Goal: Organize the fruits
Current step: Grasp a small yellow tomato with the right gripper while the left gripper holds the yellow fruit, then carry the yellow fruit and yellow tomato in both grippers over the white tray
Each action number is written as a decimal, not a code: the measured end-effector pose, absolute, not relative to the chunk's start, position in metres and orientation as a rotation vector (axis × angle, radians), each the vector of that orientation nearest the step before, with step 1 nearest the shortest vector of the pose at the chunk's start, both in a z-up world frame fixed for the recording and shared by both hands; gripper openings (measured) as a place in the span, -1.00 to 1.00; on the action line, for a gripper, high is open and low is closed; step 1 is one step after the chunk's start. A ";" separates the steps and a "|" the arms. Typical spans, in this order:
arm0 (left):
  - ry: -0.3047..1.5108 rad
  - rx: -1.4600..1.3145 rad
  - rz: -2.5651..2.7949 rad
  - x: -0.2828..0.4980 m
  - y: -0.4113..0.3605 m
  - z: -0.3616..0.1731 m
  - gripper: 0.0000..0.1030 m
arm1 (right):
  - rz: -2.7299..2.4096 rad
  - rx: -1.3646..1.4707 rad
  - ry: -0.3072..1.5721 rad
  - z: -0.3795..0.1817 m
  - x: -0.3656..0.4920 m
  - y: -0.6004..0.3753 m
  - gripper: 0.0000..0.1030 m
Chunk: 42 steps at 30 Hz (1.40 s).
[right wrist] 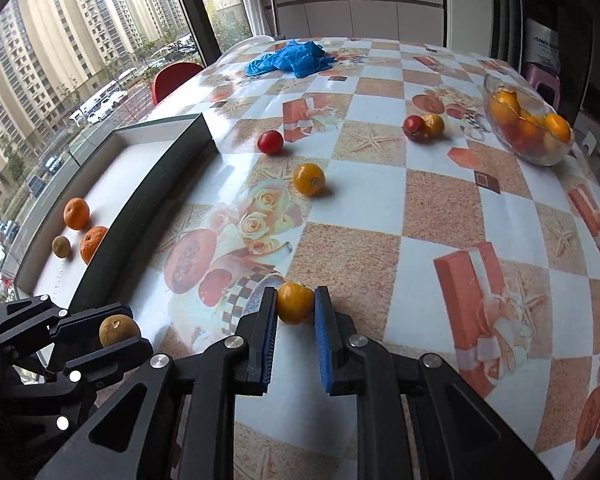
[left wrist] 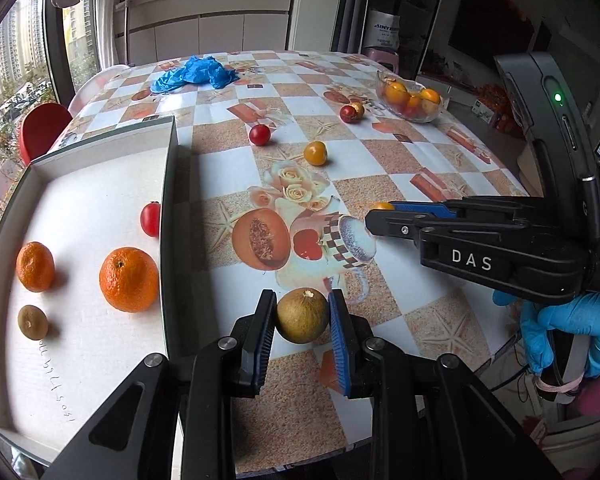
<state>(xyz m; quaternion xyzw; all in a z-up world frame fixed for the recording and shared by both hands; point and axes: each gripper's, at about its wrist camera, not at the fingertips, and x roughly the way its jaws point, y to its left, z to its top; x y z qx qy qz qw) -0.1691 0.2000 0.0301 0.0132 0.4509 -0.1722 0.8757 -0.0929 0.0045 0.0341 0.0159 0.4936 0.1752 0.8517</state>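
My left gripper point(left wrist: 303, 316) is shut on a brown-green round fruit point(left wrist: 302, 315), just right of the white box point(left wrist: 80, 216); the same fruit shows in the right wrist view point(right wrist: 118, 331). My right gripper point(right wrist: 296, 304) is shut on a yellow tomato point(right wrist: 295, 302) low over the table. The box holds two oranges point(left wrist: 129, 279) point(left wrist: 35, 266), a brown fruit point(left wrist: 32, 322) and a red tomato point(left wrist: 151, 219). Loose on the table lie a red tomato point(left wrist: 259, 135), a yellow tomato point(left wrist: 315, 153) and a red and yellow pair point(left wrist: 351, 112).
A glass bowl point(left wrist: 410, 96) of orange and yellow fruit stands at the far right of the table. Crumpled blue gloves point(left wrist: 196, 73) lie at the far side. A red chair point(left wrist: 44, 128) stands by the window at left. The box's right wall point(left wrist: 168, 216) stands tall.
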 end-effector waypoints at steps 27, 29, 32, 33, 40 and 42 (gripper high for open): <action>0.797 -0.120 -0.199 -0.166 0.297 0.083 -0.46 | 0.415 -0.029 0.975 0.090 -0.094 0.061 -0.62; 0.793 -0.130 -0.185 -0.164 0.306 0.084 -0.46 | 0.426 -0.041 0.970 0.093 -0.093 0.070 -0.62; 0.793 -0.138 -0.171 -0.163 0.317 0.082 -0.46 | 0.448 -0.050 0.965 0.097 -0.092 0.085 -0.62; 0.793 -0.138 -0.167 -0.162 0.320 0.081 -0.46 | 0.455 -0.052 0.965 0.098 -0.092 0.089 -0.62; 0.814 -0.168 -0.149 -0.153 0.336 0.071 -0.46 | 0.509 -0.091 0.970 0.102 -0.086 0.125 -0.62; 0.823 -0.174 -0.146 -0.150 0.339 0.067 -0.46 | 0.523 -0.100 0.972 0.102 -0.086 0.135 -0.62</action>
